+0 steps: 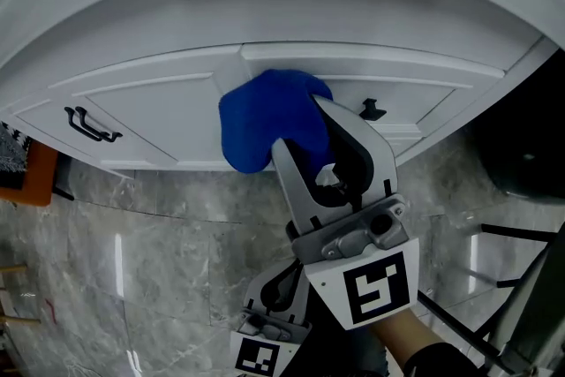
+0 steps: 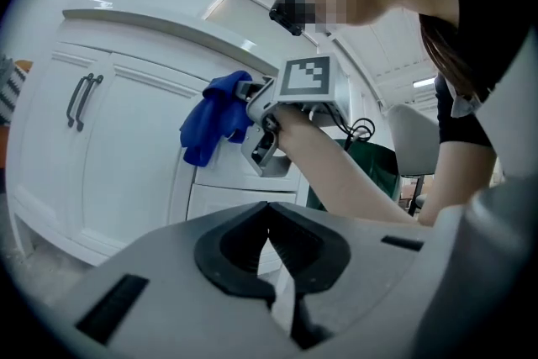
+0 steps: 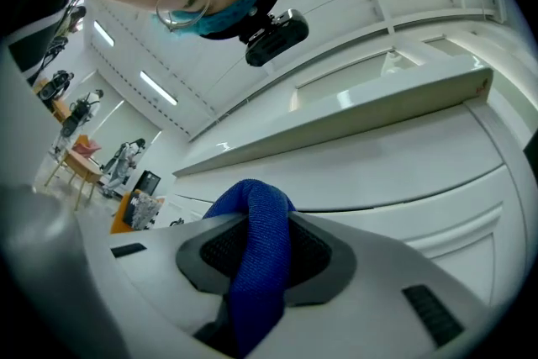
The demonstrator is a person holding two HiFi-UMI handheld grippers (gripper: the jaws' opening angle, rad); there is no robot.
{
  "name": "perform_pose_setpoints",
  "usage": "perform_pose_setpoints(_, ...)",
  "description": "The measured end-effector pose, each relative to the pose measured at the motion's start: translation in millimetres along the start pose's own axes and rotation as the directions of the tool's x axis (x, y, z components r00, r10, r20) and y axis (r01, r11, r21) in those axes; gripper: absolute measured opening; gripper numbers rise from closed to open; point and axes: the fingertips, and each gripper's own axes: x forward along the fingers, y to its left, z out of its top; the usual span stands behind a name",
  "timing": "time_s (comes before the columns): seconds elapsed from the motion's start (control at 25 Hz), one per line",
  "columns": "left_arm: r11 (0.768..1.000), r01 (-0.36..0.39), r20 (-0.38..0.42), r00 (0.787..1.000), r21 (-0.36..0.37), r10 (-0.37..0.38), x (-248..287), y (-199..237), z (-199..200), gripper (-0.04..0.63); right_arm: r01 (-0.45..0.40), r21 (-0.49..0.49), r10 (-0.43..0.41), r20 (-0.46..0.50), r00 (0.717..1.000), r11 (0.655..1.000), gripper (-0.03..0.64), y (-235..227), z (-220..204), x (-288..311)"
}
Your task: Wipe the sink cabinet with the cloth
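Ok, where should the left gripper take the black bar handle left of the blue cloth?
Probably mid-bar on the black bar handle, coming straight at the white door with jaws either side: it stands upright, clear of the panel, fixed at both ends. The left gripper is shut now.

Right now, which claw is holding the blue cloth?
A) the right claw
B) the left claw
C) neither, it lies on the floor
A: the blue cloth is pinched in the right claw, while the left claw is closed with nothing in it.
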Motion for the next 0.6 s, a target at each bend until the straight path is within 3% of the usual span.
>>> perform_pose_setpoints(0.32, 0.999, -0.004, -0.007, 1.000, 0.033, 0.004, 3, 1, 6, 0.005, 0.045, -0.019, -0.045, -0.027, 0.999, 0.999, 0.115, -3, -3, 22)
perform_pose_setpoints(0.6, 0.998, -0.003, -0.015, 1.000, 0.058, 0.004, 5, 2, 10, 0.005, 0.066, -0.022, -0.067, -0.039, 0.997, 0.998, 0.114, -22, -9, 6)
